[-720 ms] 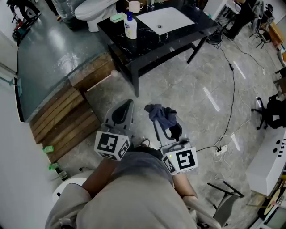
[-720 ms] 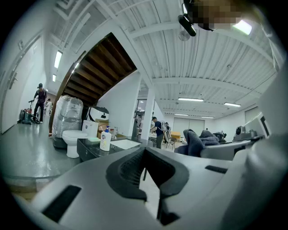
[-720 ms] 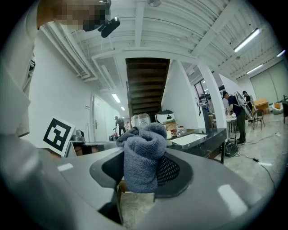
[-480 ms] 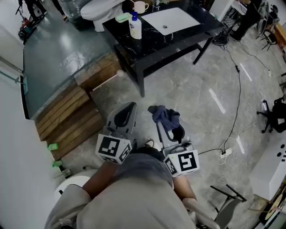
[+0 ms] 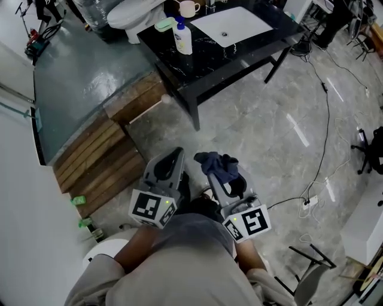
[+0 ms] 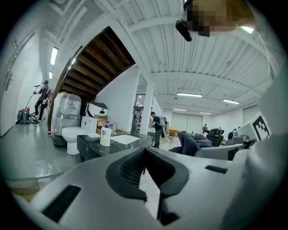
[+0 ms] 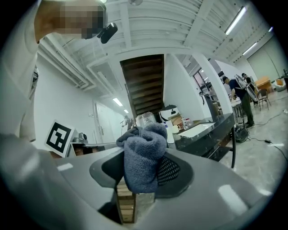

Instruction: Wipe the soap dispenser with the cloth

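- Both grippers sit lower in the head view than a moment ago, and the black worktop (image 5: 209, 57) has slid a little to the right there; the cloth is between the same jaws as before.
- One left gripper (image 6: 146, 152): jaws clenched together with nothing between them; it is held above the floor, side by side with the other gripper.
- One right gripper (image 7: 135, 193): jaws clamped on the one cloth (image 7: 143, 155), a dark blue-grey bundle that bulges up over the jaw tips.
- Two marker cubes, one on each gripper: the left cube (image 5: 152, 207); the right cube (image 5: 250, 222).
- One soap dispenser (image 5: 183, 37): a white bottle with a blue pump, upright near the worktop's left end; well apart from both grippers and from the cloth.
- One green soap dish (image 5: 164, 24) just beside the dispenser, toward the back left corner; one white basin (image 5: 234, 25) set into the worktop to the dispenser's right; one mug (image 5: 187, 8) at the back edge.
- One white toilet (image 5: 128, 11) beyond the worktop's left end.
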Motion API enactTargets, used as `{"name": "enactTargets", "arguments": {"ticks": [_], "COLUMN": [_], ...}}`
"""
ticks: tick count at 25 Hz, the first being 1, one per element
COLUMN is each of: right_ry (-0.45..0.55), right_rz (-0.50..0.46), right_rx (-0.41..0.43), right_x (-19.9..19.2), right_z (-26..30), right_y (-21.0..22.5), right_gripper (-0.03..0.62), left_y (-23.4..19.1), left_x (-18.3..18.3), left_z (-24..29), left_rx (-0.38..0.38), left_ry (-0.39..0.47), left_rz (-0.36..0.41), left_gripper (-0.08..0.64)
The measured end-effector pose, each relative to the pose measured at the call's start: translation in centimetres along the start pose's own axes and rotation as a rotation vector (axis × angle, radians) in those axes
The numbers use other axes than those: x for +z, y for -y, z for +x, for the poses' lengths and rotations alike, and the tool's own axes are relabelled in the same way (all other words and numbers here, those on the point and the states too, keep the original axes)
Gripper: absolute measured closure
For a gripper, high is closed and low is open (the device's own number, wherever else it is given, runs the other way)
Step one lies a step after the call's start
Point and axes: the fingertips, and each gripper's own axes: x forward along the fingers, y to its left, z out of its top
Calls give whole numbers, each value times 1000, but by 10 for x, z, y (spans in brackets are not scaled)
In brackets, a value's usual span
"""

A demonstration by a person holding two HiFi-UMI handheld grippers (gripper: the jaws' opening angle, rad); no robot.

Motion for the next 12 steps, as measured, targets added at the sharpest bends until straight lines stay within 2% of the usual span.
{"name": "enactTargets", "arguments": {"ticks": [9,12], "right_ry": [-27,-34], "right_rz": [-4,-10], "right_rx": [-31,-29], "right_x": [10,15], "right_z": [42,61], "right_y": [18,23], "right_gripper": [430,430], "left_y": [-37,-50], "left_x": [9,20], "left_z": [34,49], "left_rx": [-25,-35], "left_ry": [17,6], "left_rz": [-40,-26], "left_gripper": [554,554]}}
